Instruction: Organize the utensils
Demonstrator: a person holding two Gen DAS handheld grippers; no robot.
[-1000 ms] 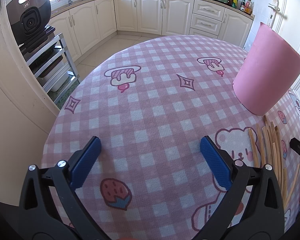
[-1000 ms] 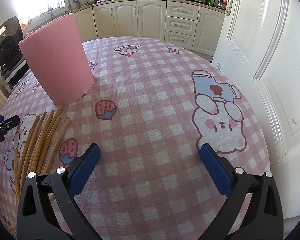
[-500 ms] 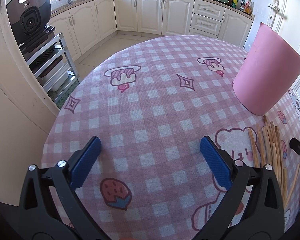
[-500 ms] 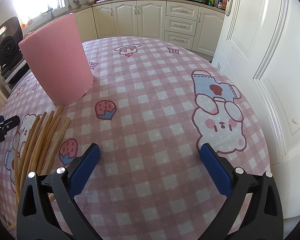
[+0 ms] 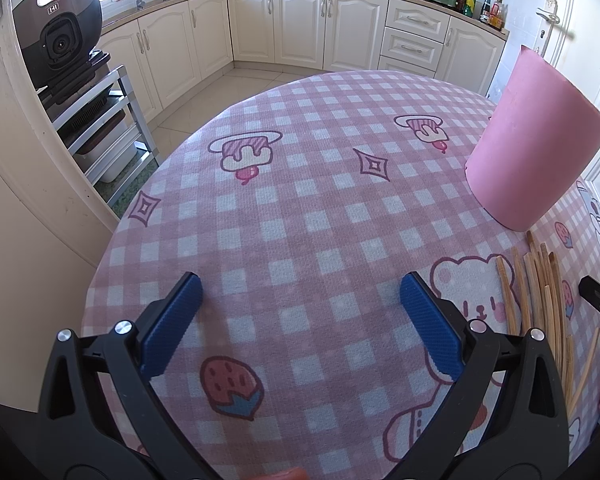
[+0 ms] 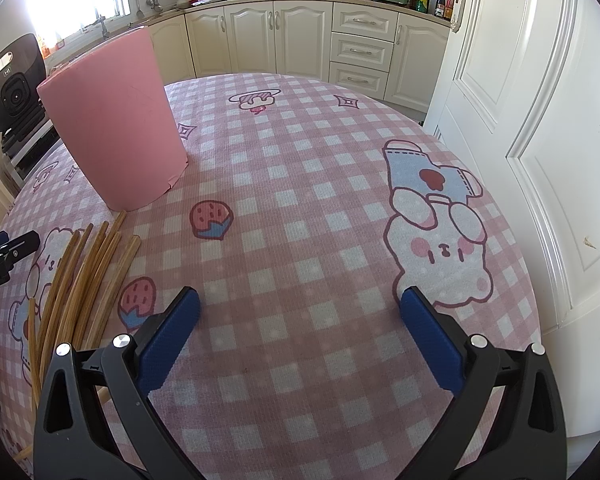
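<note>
Several wooden chopsticks (image 5: 540, 292) lie loose on the pink checked tablecloth, at the right edge of the left wrist view and at the left of the right wrist view (image 6: 80, 276). A tall pink holder (image 5: 532, 144) stands just beyond them; it also shows in the right wrist view (image 6: 116, 124). My left gripper (image 5: 300, 320) is open and empty, to the left of the chopsticks. My right gripper (image 6: 300, 320) is open and empty, to the right of them. Each gripper's tip shows at the edge of the other's view.
The round table (image 5: 300, 184) carries a pink checked cloth with cartoon prints. A white door (image 6: 540, 120) stands close to the table's right side. A metal rack with a black appliance (image 5: 60, 40) stands to the left. Kitchen cabinets (image 5: 320, 28) line the back.
</note>
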